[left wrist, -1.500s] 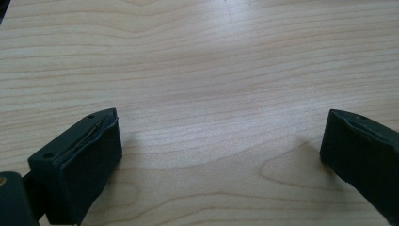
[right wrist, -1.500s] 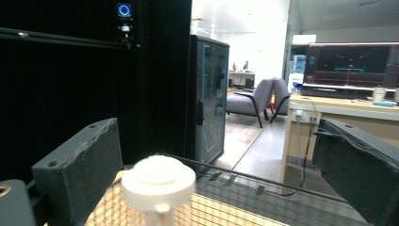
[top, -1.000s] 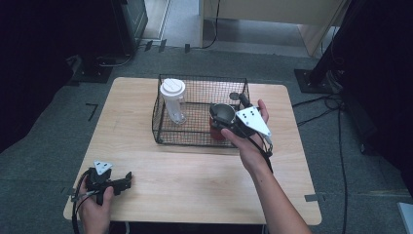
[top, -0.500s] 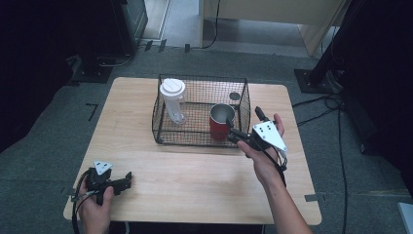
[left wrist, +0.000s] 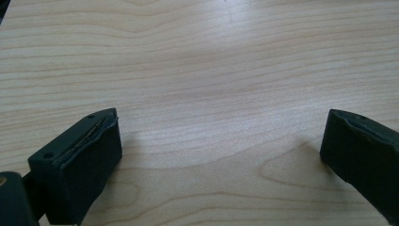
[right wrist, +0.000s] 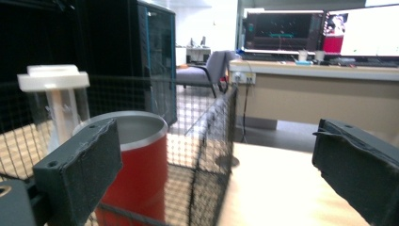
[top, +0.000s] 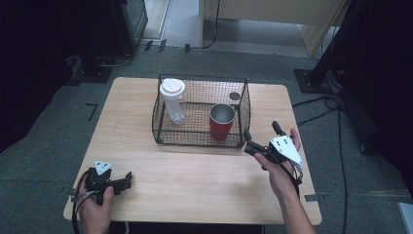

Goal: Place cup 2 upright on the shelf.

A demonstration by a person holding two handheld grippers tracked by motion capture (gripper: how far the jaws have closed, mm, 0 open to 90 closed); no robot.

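Cup [top: 222,121] and bottle [top: 174,100] inside wire basket [top: 199,138], bottle left of cup, basket on table [top: 195,180] far half

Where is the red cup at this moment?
In the high view, the red cup stands inside the wire basket, at its right front, right of the clear bottle.

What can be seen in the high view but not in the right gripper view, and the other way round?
High view alone: the whole wooden table, the full outline of the wire basket, the left tool resting near the table's front left corner, and the person's hands. Right gripper view alone: the room beyond the table, with a desk, monitors and a grey chair. Shared by both: the red cup and the clear bottle with a white lid inside the basket, and the right tool with its jaws open and nothing between them, just outside the basket.
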